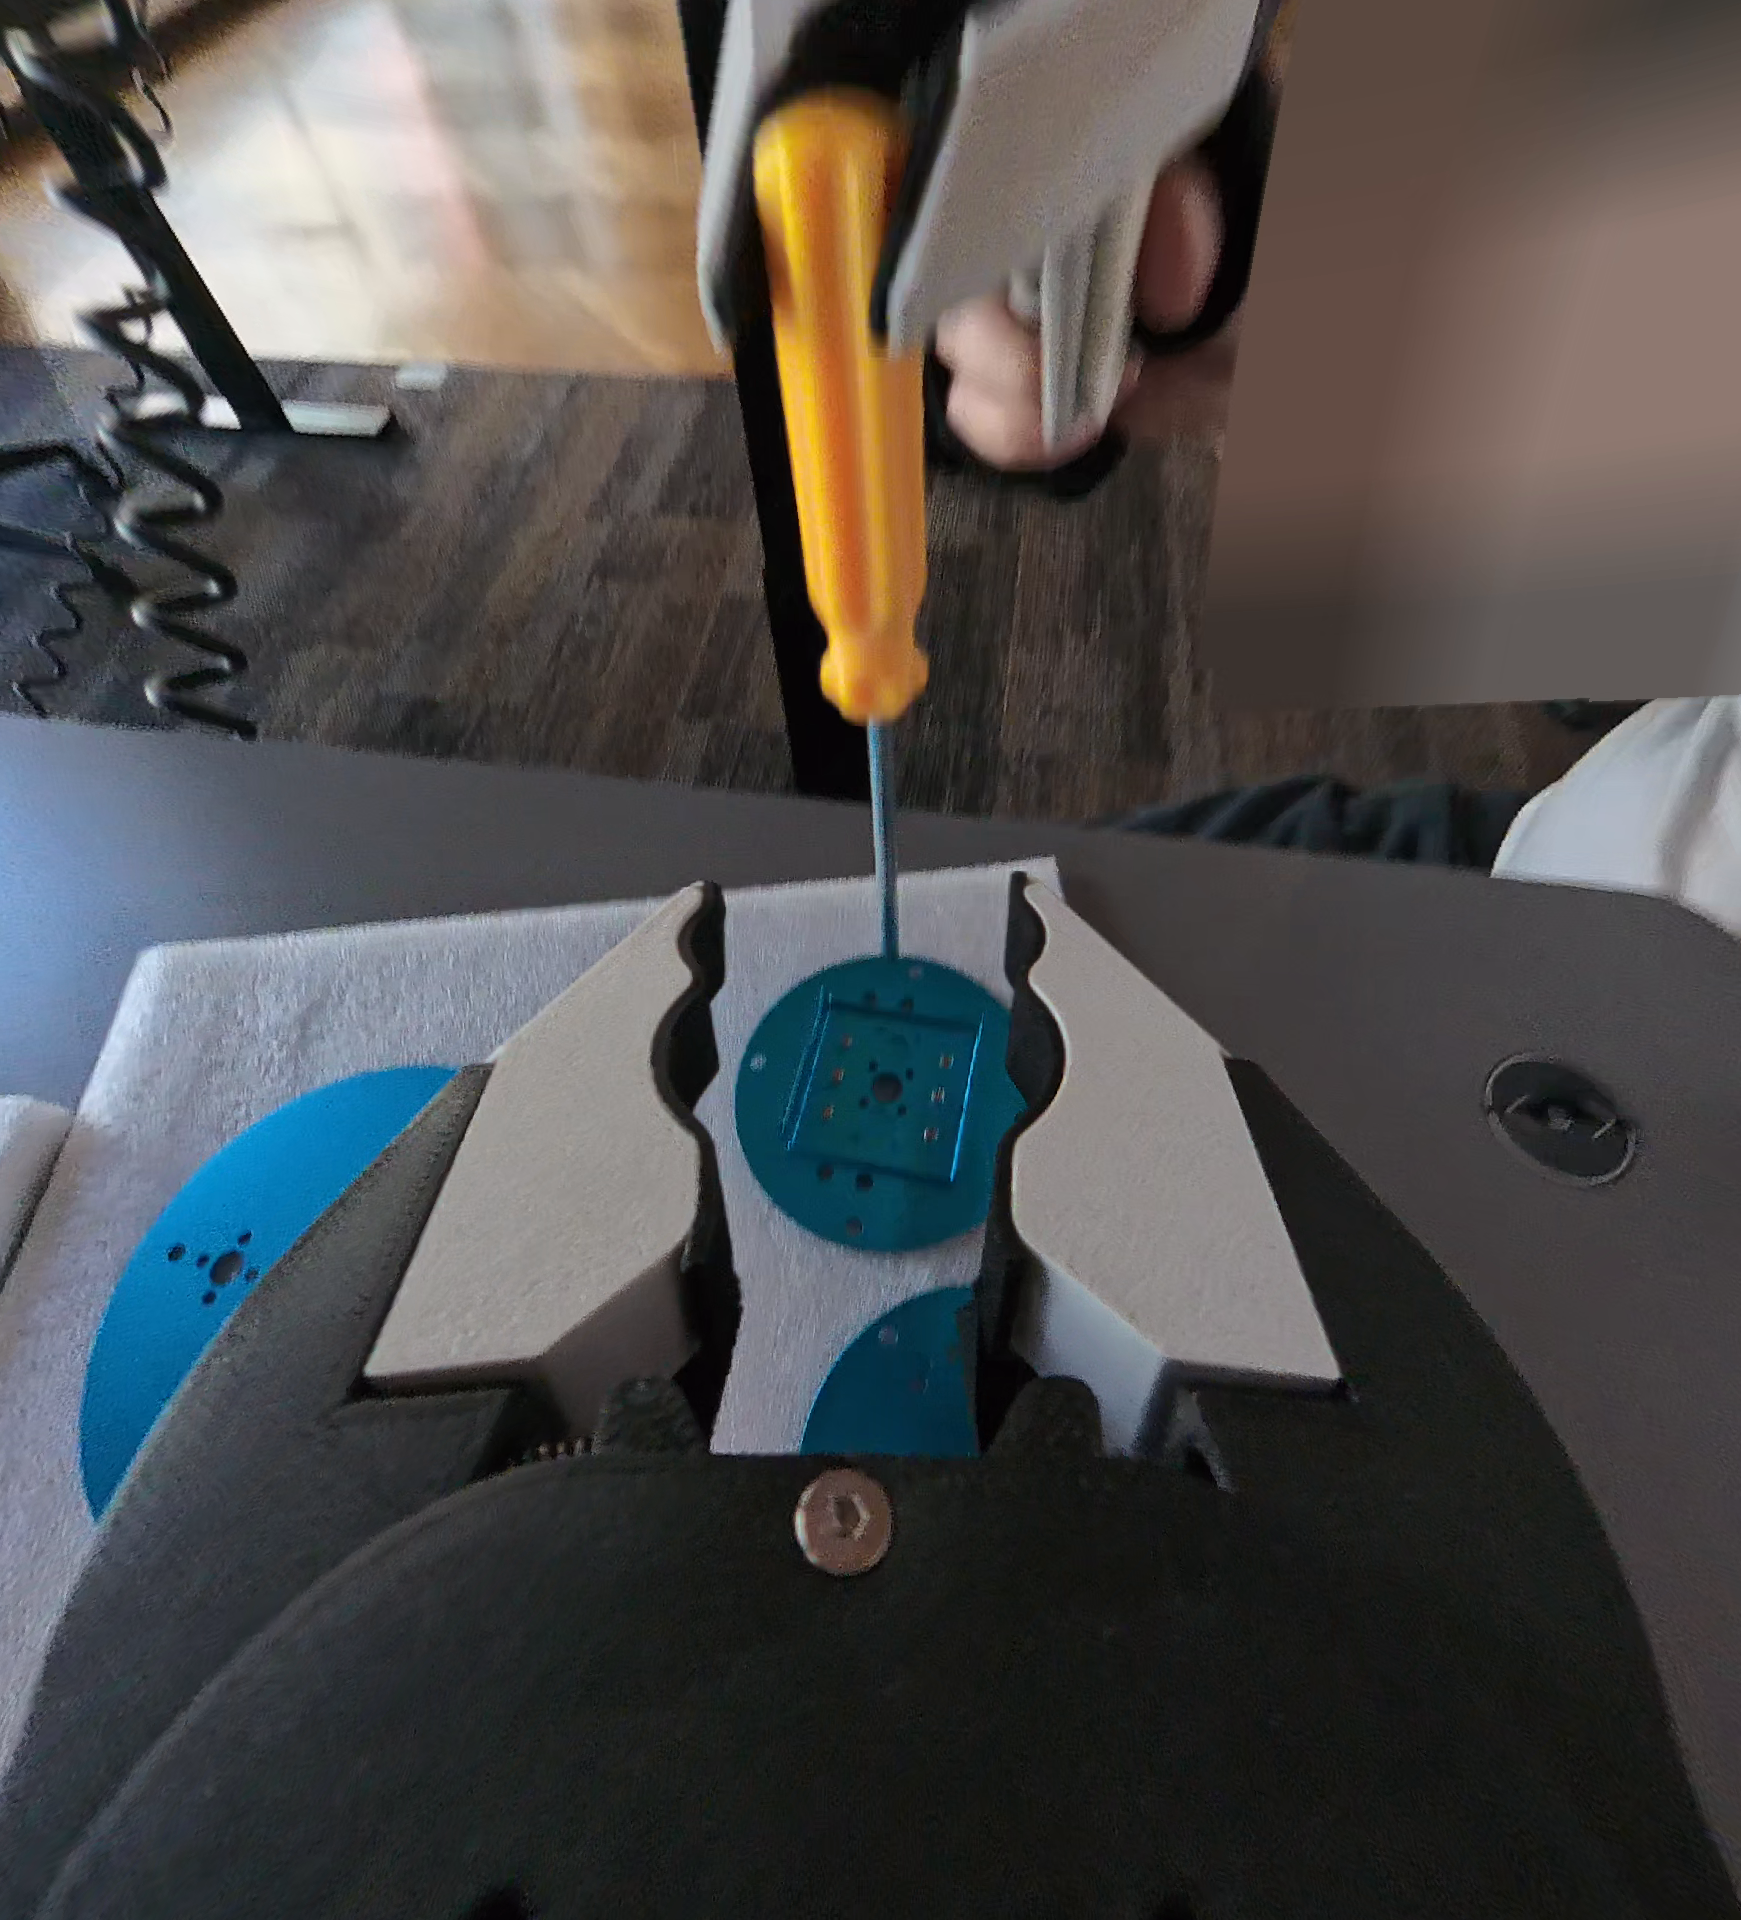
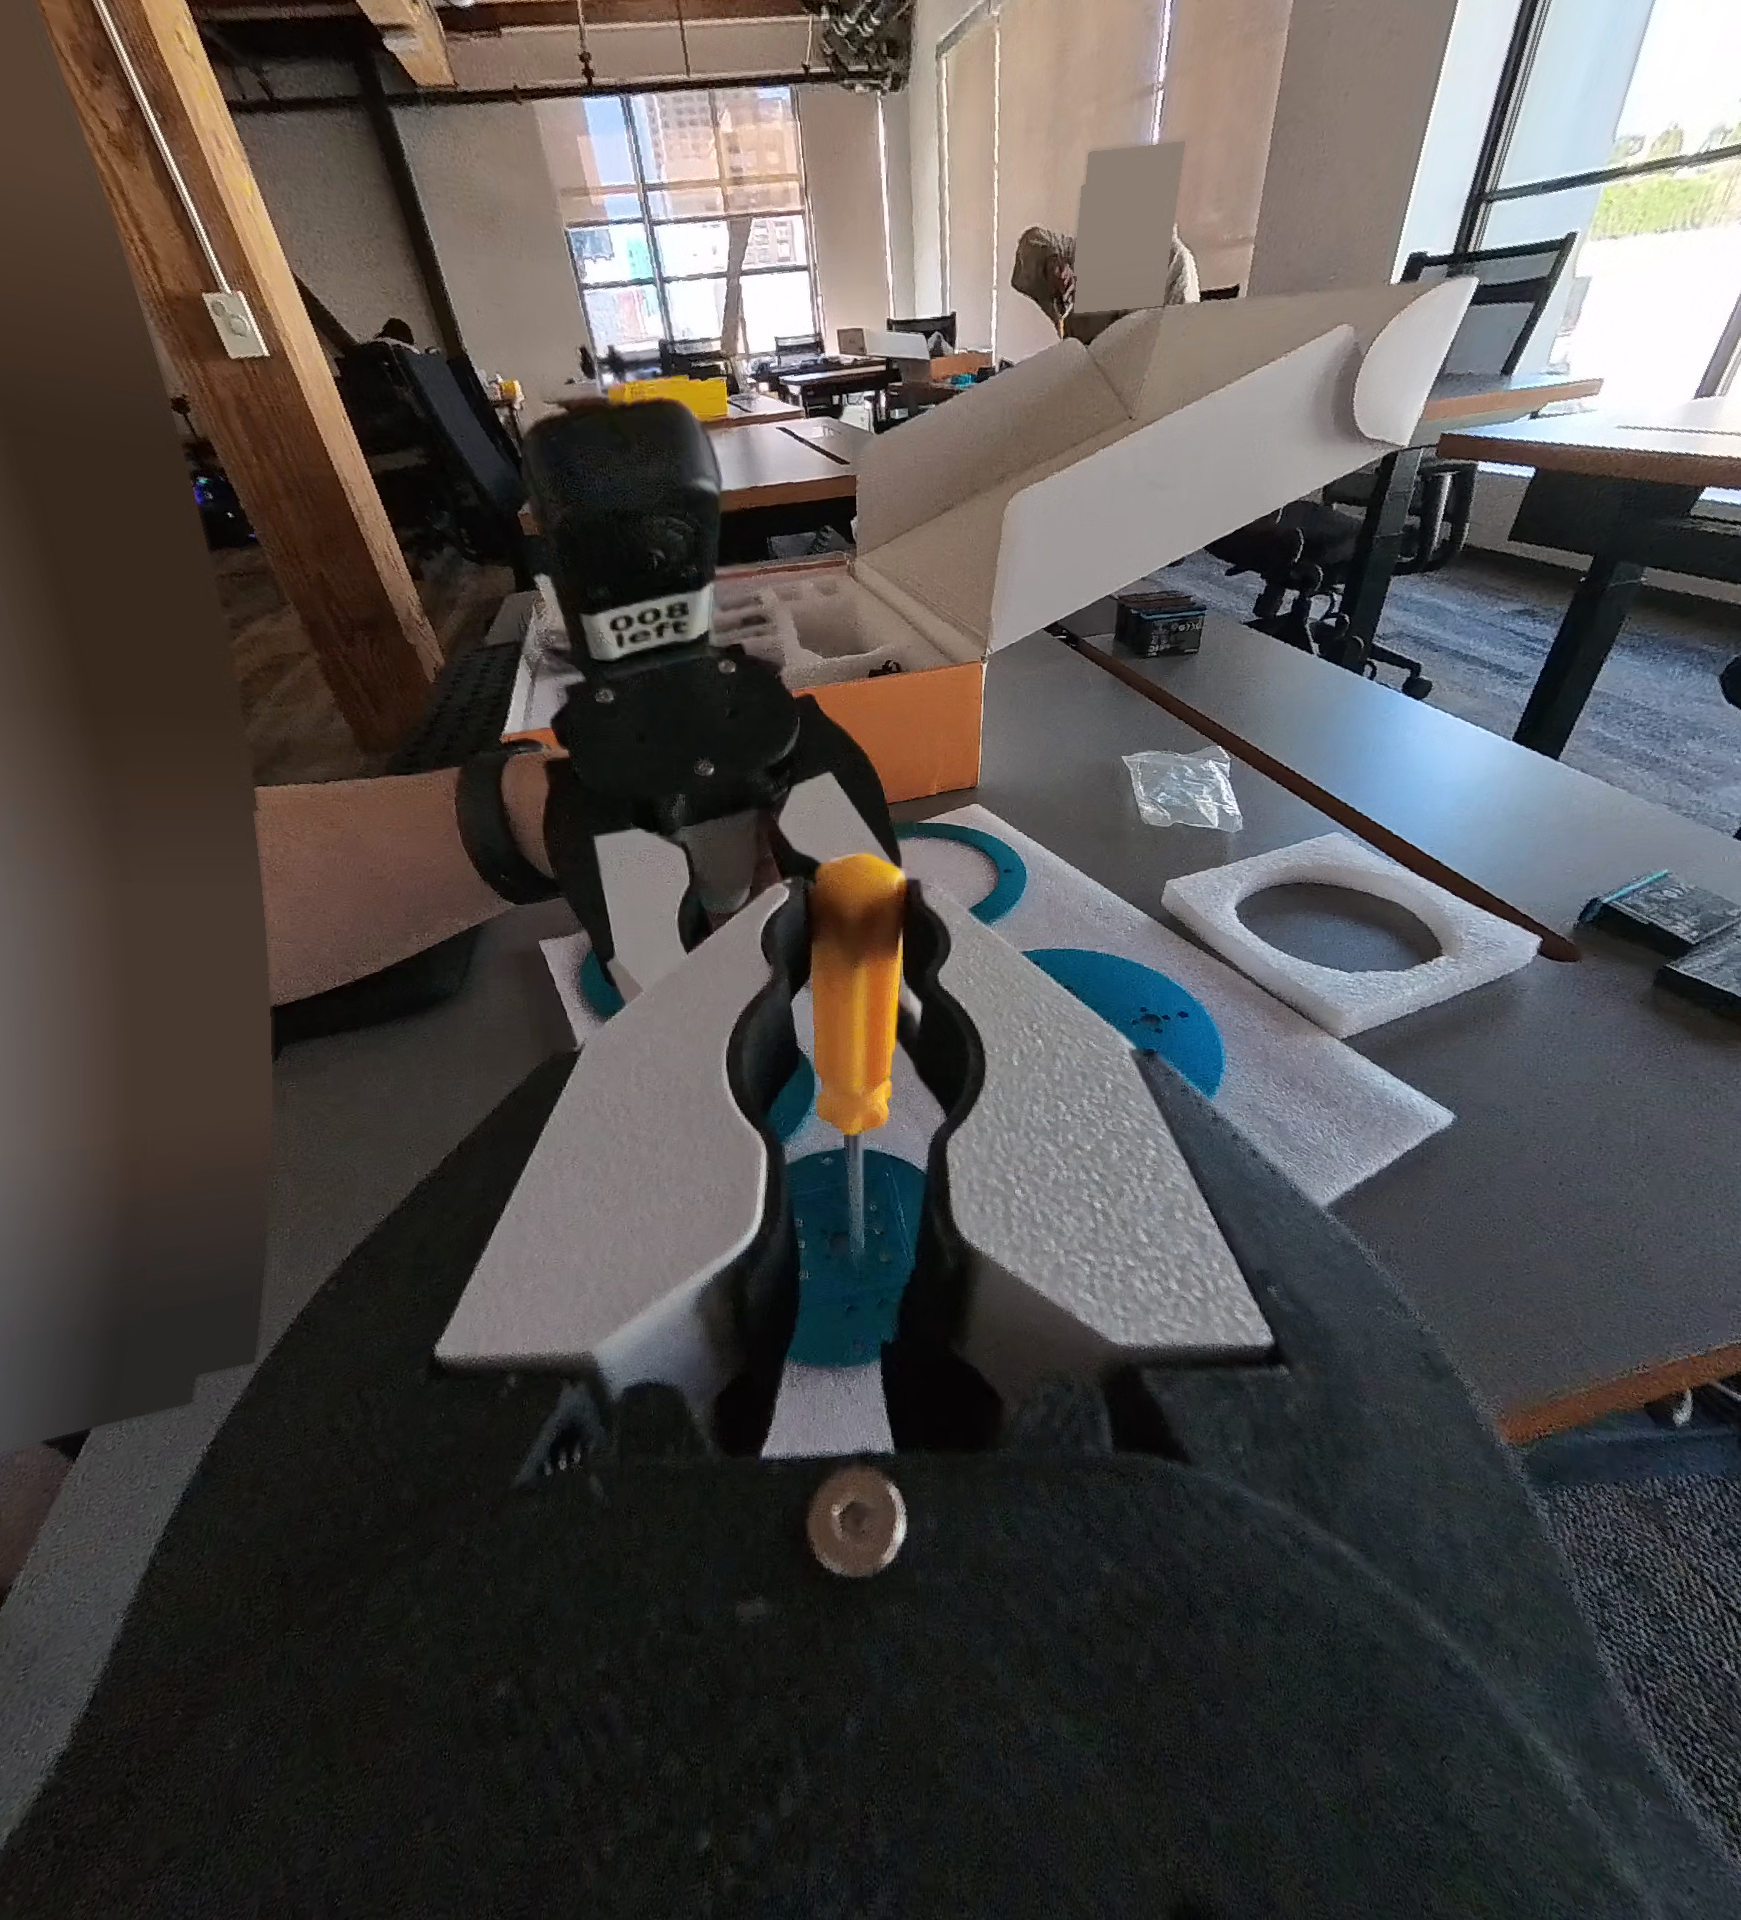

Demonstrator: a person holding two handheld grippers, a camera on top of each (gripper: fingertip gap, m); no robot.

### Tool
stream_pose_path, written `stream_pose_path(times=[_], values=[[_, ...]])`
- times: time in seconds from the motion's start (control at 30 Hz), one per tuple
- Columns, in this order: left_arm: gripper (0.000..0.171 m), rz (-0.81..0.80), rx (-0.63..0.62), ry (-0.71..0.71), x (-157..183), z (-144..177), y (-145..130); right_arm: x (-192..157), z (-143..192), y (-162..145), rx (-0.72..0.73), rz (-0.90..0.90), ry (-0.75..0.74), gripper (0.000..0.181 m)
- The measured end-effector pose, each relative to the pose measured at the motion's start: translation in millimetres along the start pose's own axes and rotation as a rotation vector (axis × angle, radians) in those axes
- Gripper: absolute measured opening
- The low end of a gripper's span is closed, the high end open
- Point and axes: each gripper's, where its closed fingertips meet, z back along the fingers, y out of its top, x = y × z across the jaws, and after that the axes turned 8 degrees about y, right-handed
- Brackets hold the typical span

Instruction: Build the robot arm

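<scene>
**Blue discs counted, one screwdriver held**

Blue metal discs lie on a white foam sheet (image 1: 253, 1029) on the dark counter (image 1: 1365, 1039). The left wrist view shows three: a small disc (image 1: 871, 1101) bearing a square plate mid-frame, a larger disc (image 1: 253, 1257) at lower left, and a third disc (image 1: 897, 1382) partly hidden at lower centre. One yellow-handled screwdriver (image 1: 845, 416) stands nearly upright, its tip on the small disc's far edge. The right tongs (image 1: 824, 156) are clenched on its handle at the top of the frame. The left tongs (image 1: 861, 1039) stand released, straddling the small disc, not gripping it.

Only the right wrist view shows a blue ring (image 2: 959, 862), a foam frame (image 2: 1354, 935), one clear bag (image 2: 1183, 790), an open orange box (image 2: 907, 717) and dark modules (image 2: 1697, 935) at right.
</scene>
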Motion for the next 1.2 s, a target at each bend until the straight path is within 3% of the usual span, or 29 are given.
stream_pose_path(times=[0.17, 0.33, 1.2], values=[[0.05, 0.04, 0.071, 0.011, -7, -4, 25, 2, -13, -4, -0.021, 0.017, 0.014, 0.016], [0.017, -0.006, 0.087, 0.032, -8, -13, 24, 8, -16, -7, -0.029, 0.011, 0.011, 0.016], [0.016, 0.013, 0.064, 0.047, -12, -17, 10, 17, -22, -21, -0.051, -0.05, 0.038, 0.016]])
